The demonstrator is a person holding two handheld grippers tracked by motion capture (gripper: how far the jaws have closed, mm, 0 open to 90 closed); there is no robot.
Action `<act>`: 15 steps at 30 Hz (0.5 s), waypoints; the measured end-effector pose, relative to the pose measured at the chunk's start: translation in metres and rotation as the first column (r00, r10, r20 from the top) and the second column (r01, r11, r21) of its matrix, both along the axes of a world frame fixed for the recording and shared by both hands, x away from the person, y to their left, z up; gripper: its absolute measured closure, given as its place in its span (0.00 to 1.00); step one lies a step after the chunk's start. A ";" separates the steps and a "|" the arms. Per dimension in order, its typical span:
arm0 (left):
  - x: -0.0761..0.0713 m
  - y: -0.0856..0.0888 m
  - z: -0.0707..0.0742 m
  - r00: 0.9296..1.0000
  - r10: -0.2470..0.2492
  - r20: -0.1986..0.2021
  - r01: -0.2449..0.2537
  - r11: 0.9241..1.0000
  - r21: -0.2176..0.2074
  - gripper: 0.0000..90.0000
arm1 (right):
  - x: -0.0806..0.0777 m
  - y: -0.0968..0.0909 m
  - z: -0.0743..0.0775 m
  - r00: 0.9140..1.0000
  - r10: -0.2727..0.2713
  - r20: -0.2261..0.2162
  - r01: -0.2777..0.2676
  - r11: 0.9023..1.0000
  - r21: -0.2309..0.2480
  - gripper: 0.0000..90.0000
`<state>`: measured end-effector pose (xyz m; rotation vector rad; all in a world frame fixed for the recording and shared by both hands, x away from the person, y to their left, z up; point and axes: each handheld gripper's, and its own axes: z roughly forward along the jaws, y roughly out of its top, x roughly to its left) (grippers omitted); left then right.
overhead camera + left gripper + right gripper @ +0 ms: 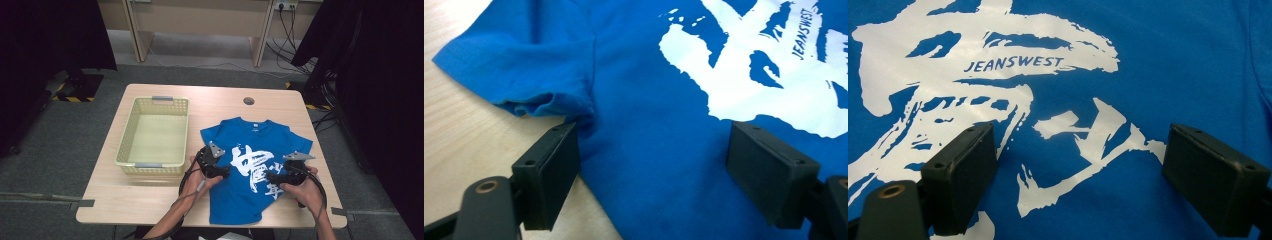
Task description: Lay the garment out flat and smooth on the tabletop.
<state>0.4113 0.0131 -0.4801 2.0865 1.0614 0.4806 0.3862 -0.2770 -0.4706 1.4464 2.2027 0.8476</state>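
From above, we are seeing the blue shirt (250,170) lying by the tabletop's (150,200) near right edge. The left gripper (651,150) is holding its jaws apart over the shirt's side. The right gripper (1078,170) is gaping over the white print (973,75).

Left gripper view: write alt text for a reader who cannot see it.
Two open black jaws hover low over a blue T-shirt spread on a wooden table. The left jaw sits by the armpit below the sleeve; white print lies ahead of the right jaw.

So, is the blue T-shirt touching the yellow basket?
Apart. The high view shows bare table between the blue T-shirt and the yellow basket.
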 end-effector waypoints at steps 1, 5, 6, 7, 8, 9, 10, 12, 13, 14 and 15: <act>0.001 0.001 0.000 1.000 0.008 -0.015 -0.008 1.000 -0.003 0.22 | 0.001 0.000 0.000 1.000 -0.003 -0.001 0.003 1.000 0.001 0.16; -0.001 0.002 0.000 1.000 0.007 -0.020 -0.007 1.000 -0.010 0.20 | 0.003 0.001 0.000 1.000 0.001 0.003 -0.001 1.000 0.001 0.16; -0.004 0.002 0.001 1.000 0.004 -0.015 -0.004 1.000 -0.014 0.19 | 0.003 0.001 0.000 1.000 0.000 0.005 0.000 1.000 0.002 0.16; -0.008 0.002 0.002 1.000 -0.003 -0.009 0.003 1.000 -0.017 0.18 | 0.002 0.001 -0.001 1.000 0.001 0.011 -0.001 1.000 0.002 0.16; -0.012 0.002 0.003 1.000 -0.012 -0.005 0.011 1.000 -0.025 0.17 | 0.001 0.001 -0.001 1.000 0.002 0.016 -0.002 1.000 0.004 0.16; -0.017 0.001 0.005 1.000 -0.024 0.003 0.024 0.999 -0.034 0.16 | 0.000 0.000 -0.002 1.000 -0.001 0.023 0.001 1.000 0.009 0.17; -0.023 0.000 0.007 0.999 -0.038 0.012 0.039 0.998 -0.040 0.16 | -0.001 0.000 -0.002 1.000 -0.003 0.031 0.003 1.000 0.014 0.17; -0.033 0.000 0.011 0.998 -0.065 0.023 0.066 0.996 -0.056 0.16 | -0.006 -0.002 0.000 0.999 0.005 0.042 -0.005 1.000 0.016 0.18; -0.038 -0.001 0.012 0.997 -0.071 0.028 0.073 0.995 -0.066 0.16 | -0.010 -0.002 0.003 0.999 0.005 0.054 -0.007 1.000 0.021 0.18; -0.043 -0.002 0.011 0.996 -0.079 0.032 0.081 0.994 -0.070 0.15 | -0.014 -0.003 0.006 0.998 0.002 0.062 -0.004 1.000 0.030 0.18; -0.048 -0.003 0.010 0.995 -0.094 0.031 0.095 0.993 -0.062 0.15 | -0.017 -0.004 0.009 0.997 0.005 0.075 -0.007 0.999 0.032 0.18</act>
